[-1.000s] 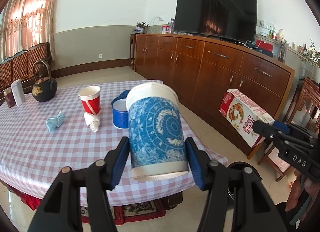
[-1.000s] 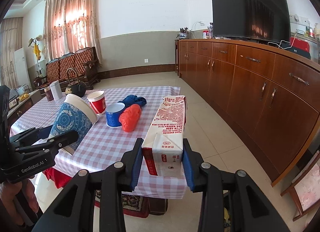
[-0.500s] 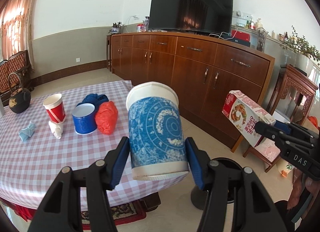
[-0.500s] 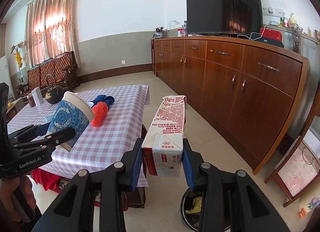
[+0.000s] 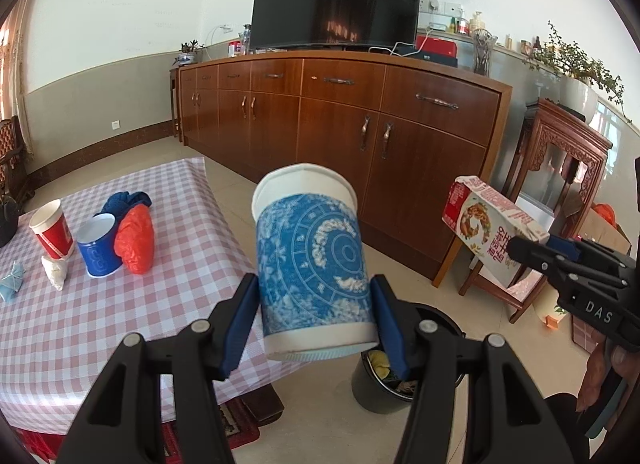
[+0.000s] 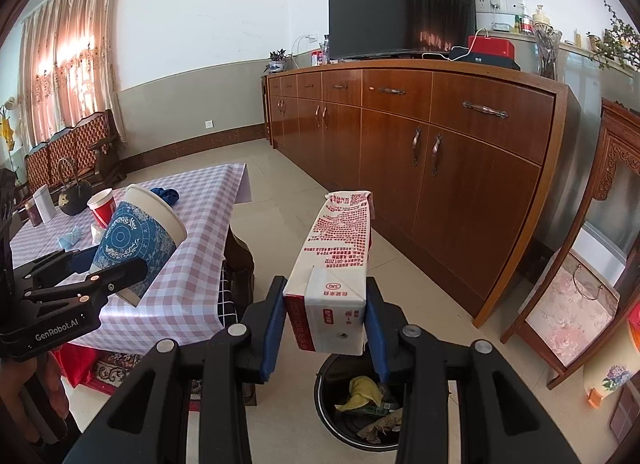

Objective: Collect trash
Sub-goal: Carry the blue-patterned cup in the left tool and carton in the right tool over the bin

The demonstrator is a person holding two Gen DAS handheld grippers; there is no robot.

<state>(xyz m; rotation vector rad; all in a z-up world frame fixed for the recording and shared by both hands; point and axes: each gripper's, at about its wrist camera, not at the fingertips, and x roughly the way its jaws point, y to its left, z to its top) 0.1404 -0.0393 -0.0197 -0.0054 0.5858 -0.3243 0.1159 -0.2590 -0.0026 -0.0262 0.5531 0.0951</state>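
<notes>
My left gripper (image 5: pixel 316 324) is shut on a blue patterned paper cup (image 5: pixel 312 276), held in the air past the table's edge; it also shows in the right wrist view (image 6: pixel 136 248). My right gripper (image 6: pixel 326 328) is shut on a red and white milk carton (image 6: pixel 334 276), held over a black trash bin (image 6: pixel 360 408) with trash in it. The carton (image 5: pixel 492 236) and the bin (image 5: pixel 384 384) also show in the left wrist view. On the checked table (image 5: pixel 120 304) stand a red cup (image 5: pixel 50 228), a blue cup (image 5: pixel 98 246), a red crumpled bag (image 5: pixel 136 240) and white paper (image 5: pixel 54 272).
A long wooden sideboard (image 6: pixel 420 152) with a TV (image 6: pixel 400 4) runs along the wall. A carved wooden stand (image 6: pixel 580 264) is at the right. A blue cloth (image 5: pixel 126 200), a light blue wrapper (image 5: pixel 10 284) and a dark teapot (image 6: pixel 72 194) are on the table.
Both grippers have swung right, away from the table toward the floor bin, still holding the cup and the carton. The bin now lies right under the right gripper.
</notes>
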